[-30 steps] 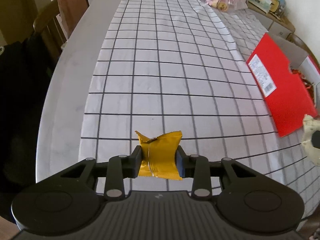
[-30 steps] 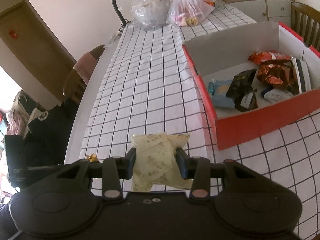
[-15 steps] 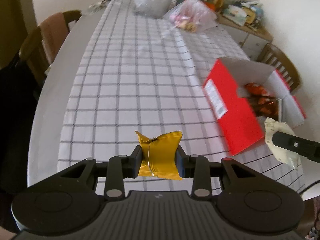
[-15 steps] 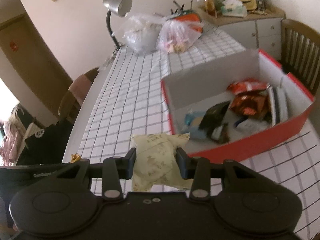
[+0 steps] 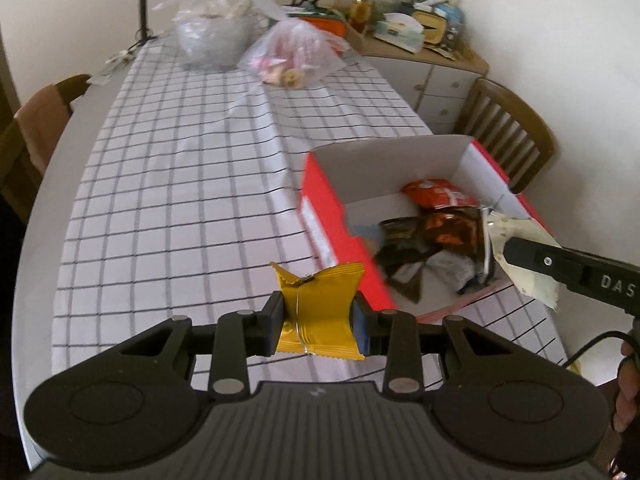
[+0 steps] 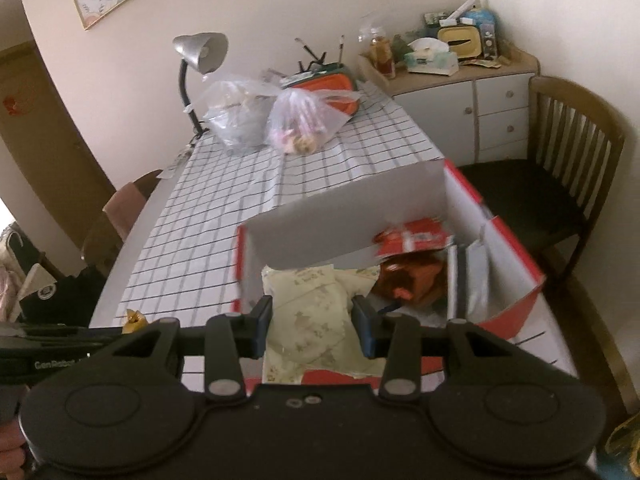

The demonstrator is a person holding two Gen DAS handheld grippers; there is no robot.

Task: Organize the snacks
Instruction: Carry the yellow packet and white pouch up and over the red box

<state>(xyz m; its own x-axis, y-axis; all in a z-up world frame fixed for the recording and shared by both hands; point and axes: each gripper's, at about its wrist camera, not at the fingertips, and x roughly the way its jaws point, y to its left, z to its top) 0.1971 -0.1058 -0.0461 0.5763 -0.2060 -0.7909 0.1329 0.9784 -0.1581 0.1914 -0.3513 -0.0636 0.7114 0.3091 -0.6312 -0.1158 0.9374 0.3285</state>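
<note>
Looking along my left gripper, I saw its jaws pinching a gold packet by the middle, held level above the near part of the checked cloth, just left of the red box. The packet stood clear of the cloth, its crimped ends flaring above and below the pads. No print on it was readable.

My right gripper was poised over the near end of the box, jaws clamped on a pale packet with a faint printed pattern; its lettering was too small to read. From the left camera that gripper came in from the right, above the box's near right corner, with the pale packet hanging over the snacks inside. White letters "DAS" showed on its finger, the rest cut off by the frame edge. On the left gripper's body, seen from the right camera, I could make out "GenRobot", somewhat blurred.

Inside the box lay a red bag, brown foil bags and other dark wrappers, their labels smeared by blur. A white label on the box's left wall was unreadable.

Two plastic bags and a lamp stood at the far end of the table.
</note>
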